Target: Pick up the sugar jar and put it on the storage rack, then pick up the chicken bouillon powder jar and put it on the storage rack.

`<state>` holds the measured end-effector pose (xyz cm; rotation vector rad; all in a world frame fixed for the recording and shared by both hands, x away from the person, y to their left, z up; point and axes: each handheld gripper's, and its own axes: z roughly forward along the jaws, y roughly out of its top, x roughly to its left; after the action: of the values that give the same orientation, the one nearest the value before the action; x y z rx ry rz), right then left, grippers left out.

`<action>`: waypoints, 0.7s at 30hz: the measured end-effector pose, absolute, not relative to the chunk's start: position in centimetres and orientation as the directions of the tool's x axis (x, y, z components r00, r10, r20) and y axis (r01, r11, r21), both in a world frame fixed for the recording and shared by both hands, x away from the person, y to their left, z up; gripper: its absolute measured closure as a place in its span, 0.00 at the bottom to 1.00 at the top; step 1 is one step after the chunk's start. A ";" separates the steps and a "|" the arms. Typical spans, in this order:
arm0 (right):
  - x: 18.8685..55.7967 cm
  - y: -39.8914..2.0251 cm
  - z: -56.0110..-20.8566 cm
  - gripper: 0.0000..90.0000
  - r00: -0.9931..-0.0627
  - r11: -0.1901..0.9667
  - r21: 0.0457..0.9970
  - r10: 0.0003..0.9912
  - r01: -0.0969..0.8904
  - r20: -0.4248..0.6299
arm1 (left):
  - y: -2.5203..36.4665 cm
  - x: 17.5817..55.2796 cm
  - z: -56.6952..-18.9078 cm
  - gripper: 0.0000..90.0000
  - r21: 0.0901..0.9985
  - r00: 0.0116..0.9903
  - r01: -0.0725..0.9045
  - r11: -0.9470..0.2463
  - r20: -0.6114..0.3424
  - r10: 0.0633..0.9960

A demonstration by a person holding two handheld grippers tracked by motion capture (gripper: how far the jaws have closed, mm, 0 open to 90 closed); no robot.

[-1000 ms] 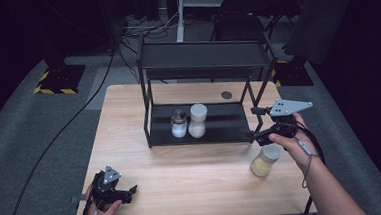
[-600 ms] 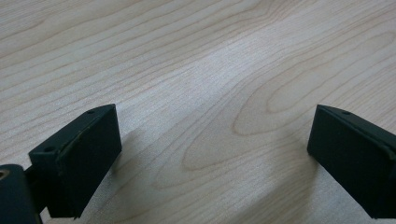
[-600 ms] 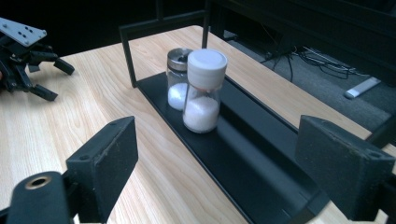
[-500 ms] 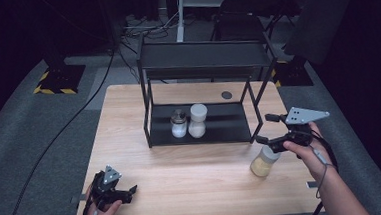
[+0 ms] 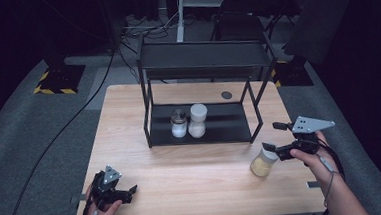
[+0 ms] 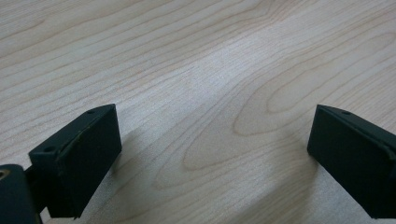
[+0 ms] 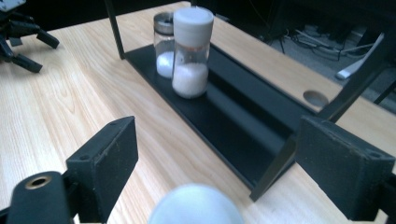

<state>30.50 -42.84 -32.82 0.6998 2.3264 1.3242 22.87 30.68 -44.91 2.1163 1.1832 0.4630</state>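
A jar of yellowish powder [image 5: 260, 166] stands on the wooden table [image 5: 203, 177] at the right, just outside the black rack [image 5: 200, 62]. My right gripper [image 5: 271, 136] hovers over its top with the jaws open. In the right gripper view the jar's pale lid [image 7: 196, 207] shows blurred low between the jaws of that gripper [image 7: 215, 154], and neither pad touches it. Two jars of white powder stand on the rack's lower shelf, one with a silver lid [image 5: 178, 123] and one with a white lid [image 5: 198, 120]. My left gripper [image 5: 130, 194] rests open at the front left, above bare wood [image 6: 212, 154].
The rack's right front leg [image 7: 275, 165] stands close ahead of the right gripper. A round cable hole [image 5: 226, 95] sits in the table behind the rack. The table's front edge lies just below both hands. Dark floor, cables and a chair lie beyond.
My right gripper has drifted right and lower, away from the rack's corner and over the yellow jar. The jar and my left gripper have kept still.
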 end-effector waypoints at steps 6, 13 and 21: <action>30.3 -43.5 -34.5 0.15 -0.807 0.430 0.863 0.589 0.265 -0.046 | 30.7 22.9 -44.9 0.03 0.695 0.528 0.615 -0.372 -0.012 0.849; 30.1 -43.9 -36.1 0.16 -0.806 0.435 0.851 0.592 0.294 -0.024 | 30.7 22.9 -44.9 0.03 0.695 0.527 0.616 -0.372 -0.013 0.850; 30.2 -44.1 -37.7 0.17 -0.809 0.443 0.842 0.588 0.308 -0.013 | 30.7 22.9 -44.9 0.03 0.695 0.526 0.616 -0.370 -0.013 0.850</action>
<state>30.17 -44.15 -37.65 0.7680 2.3945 1.3039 22.86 30.67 -44.92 2.1141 1.1855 0.4635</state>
